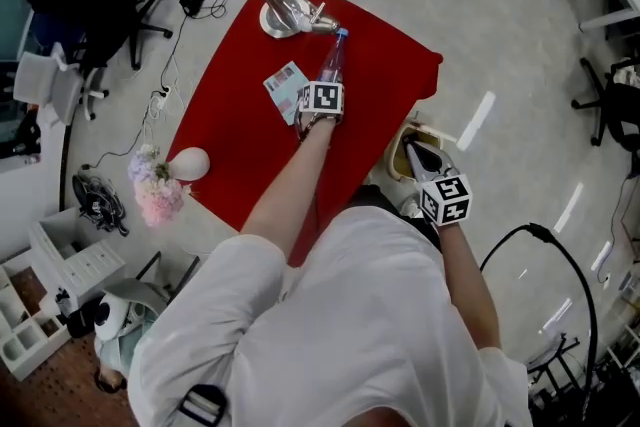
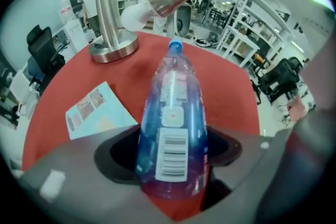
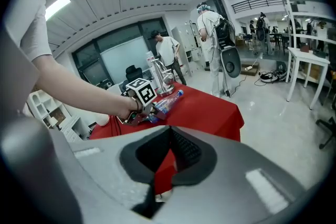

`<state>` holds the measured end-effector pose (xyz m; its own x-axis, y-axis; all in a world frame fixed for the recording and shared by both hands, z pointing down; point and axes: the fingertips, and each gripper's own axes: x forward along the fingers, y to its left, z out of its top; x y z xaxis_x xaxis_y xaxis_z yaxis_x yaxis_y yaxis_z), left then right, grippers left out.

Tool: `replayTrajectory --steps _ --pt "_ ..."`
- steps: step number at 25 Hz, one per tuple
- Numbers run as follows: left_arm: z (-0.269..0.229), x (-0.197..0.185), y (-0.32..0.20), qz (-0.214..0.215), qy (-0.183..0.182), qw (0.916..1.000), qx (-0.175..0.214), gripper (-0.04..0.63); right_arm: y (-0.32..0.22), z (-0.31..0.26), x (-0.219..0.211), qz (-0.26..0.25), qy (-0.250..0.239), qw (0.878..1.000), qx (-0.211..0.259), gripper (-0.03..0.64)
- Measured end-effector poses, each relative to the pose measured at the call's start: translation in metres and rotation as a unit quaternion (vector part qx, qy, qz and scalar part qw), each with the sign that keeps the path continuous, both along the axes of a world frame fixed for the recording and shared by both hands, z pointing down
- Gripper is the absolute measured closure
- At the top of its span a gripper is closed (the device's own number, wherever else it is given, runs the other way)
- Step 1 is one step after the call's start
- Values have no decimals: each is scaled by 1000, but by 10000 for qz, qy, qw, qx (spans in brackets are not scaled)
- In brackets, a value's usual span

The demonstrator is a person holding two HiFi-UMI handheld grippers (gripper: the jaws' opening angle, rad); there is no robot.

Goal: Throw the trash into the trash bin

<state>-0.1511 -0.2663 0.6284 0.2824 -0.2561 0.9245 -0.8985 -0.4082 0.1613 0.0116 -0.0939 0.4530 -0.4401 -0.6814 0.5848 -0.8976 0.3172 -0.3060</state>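
Bottle [image 1: 332, 63] of clear plastic, in the head view, lies on its side on the red-clothed table [image 1: 240, 145], blue cap toward a chrome desk lamp [image 1: 285, 15]. The left gripper [image 1: 326, 83] reaches down over the bottle's base end, its marker cube showing a black-and-white square pattern. A pale blue leaflet [image 1: 285, 87] lies just beside the bottle. A white vase [image 1: 188, 163] with pastel flowers stands near the table's edge. The right gripper [image 1: 422, 158] hangs off the table's side, above a pale-rimmed container [image 1: 398, 155] on the floor; whether this is the trash bin I cannot tell.

In the left gripper view, the jaws stand wide apart with the bottle [image 2: 173, 123] between them, a dark gap on either side, so the pads do not press on it. A white label with a black barcode faces up on the bluish bottle; a smaller white patch and a red band sit above it, their print too blurred to read. The leaflet [image 2: 97, 113] carries small pictures and text too fine to make out.

In the right gripper view, its jaws meet at their tips with nothing held, red cloth showing past them. Farther off, the left gripper's cube [image 3: 142, 93] sits over the bottle [image 3: 167, 102].
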Motion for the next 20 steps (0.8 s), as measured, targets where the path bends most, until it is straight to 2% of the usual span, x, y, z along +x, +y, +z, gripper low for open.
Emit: replayTrajectory --steps 3,6,15,20 --pt "-7 2 3 235 -9 9996 136 236 2 0 3 63 2 10000 0 616" --pt "-27 2 11 419 -174 9986 288 236 4 -1 2 88 -15 10000 39 616" --pt "-57 45 50 891 199 9945 512 236 23 1 9 146 -110 9998 106 615" --pt "-66 87 94 963 604 9930 324 236 48 7 31 161 -131 9997 104 616"
